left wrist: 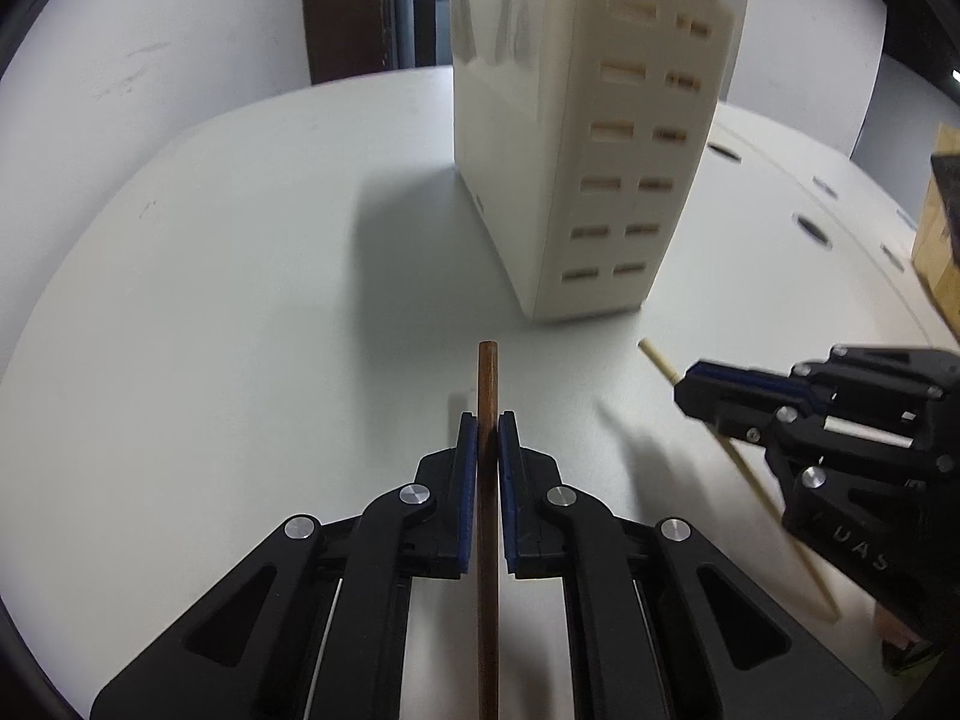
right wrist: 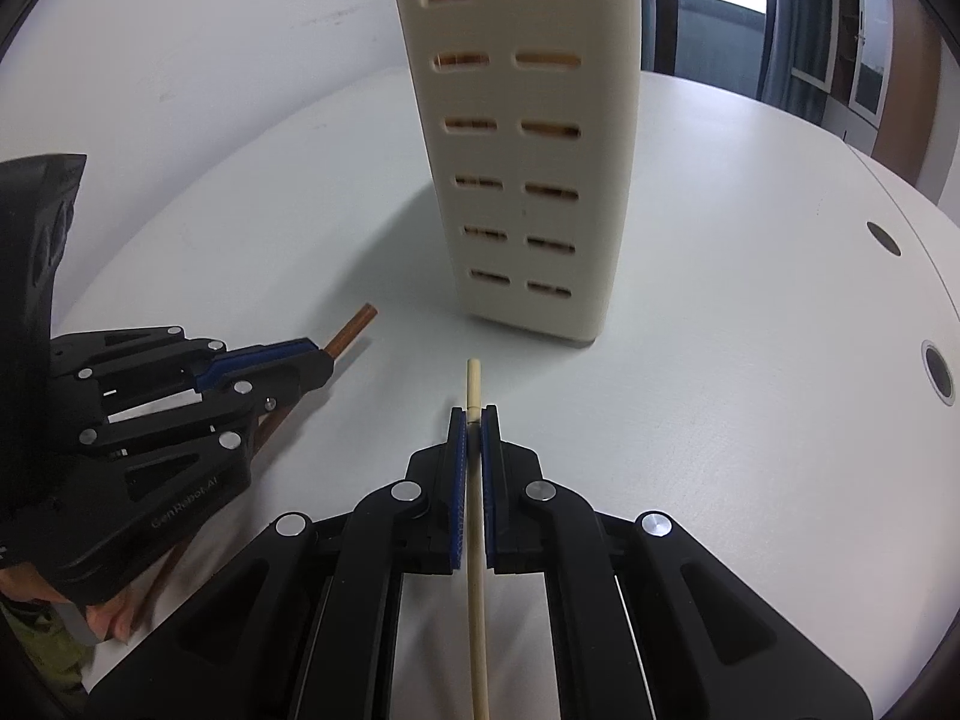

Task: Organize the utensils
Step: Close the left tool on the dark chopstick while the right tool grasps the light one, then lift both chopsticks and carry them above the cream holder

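Now both sticks are gripped and nothing has gone into the holder yet, so the step in hand looks like carrying them over to it. On the left, the left gripper [left wrist: 487, 420] is pinching a dark brown chopstick [left wrist: 487, 384] between its blue pads, its tip pointing toward the cream slotted holder [left wrist: 540, 150] standing on the white table [left wrist: 240, 240]. Further right, the right gripper [right wrist: 474, 414] is pressed together on a pale chopstick [right wrist: 474, 384], aimed at the same holder, where other sticks already stand.

Next, I judge, each stick must be lifted, turned upright and lowered into the matching compartment by colour.

Raised lettering on the left gripper's body reads "GenRobot.AI" in the right wrist view.
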